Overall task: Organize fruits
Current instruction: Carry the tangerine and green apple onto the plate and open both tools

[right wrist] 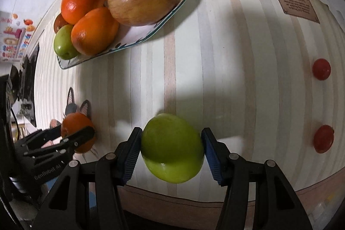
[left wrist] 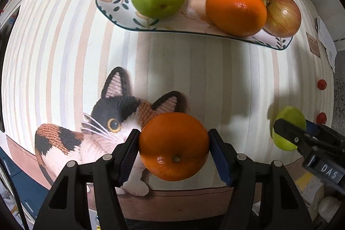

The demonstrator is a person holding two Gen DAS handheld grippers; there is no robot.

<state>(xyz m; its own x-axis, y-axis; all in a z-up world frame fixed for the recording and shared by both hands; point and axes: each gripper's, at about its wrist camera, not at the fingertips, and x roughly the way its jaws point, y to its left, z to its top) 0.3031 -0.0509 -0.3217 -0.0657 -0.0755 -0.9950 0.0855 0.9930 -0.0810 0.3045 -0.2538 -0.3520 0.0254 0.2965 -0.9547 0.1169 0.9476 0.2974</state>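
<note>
Clamping an orange (left wrist: pixel 174 146) between the pads of the left hand-held gripper (left wrist: pixel 173 154), low over the table (left wrist: pixel 226 79) and above the printed cat (left wrist: pixel 103 126). Gripping a green apple (right wrist: pixel 172 148) in the right hand-held gripper (right wrist: pixel 171 151), pads pressed on both flanks, likewise near the table's front edge. Facing the plate (left wrist: pixel 112 14) straight ahead in the left view, well apart from the orange across bare striped cloth, already piled with three oranges, a green apple and two red apples. Lying ahead and off to the left in the right view, the same plate (right wrist: pixel 179 4), so probably a longer, slanted path for the apple. Leaving two small red fruits (right wrist: pixel 321 69) on the table beside the right hand-held gripper, untouched. No long axis to mind: both fruits roundish. Likely first to the plate: the left one, squarely lined up with the gap at the plate's near rim.
</note>
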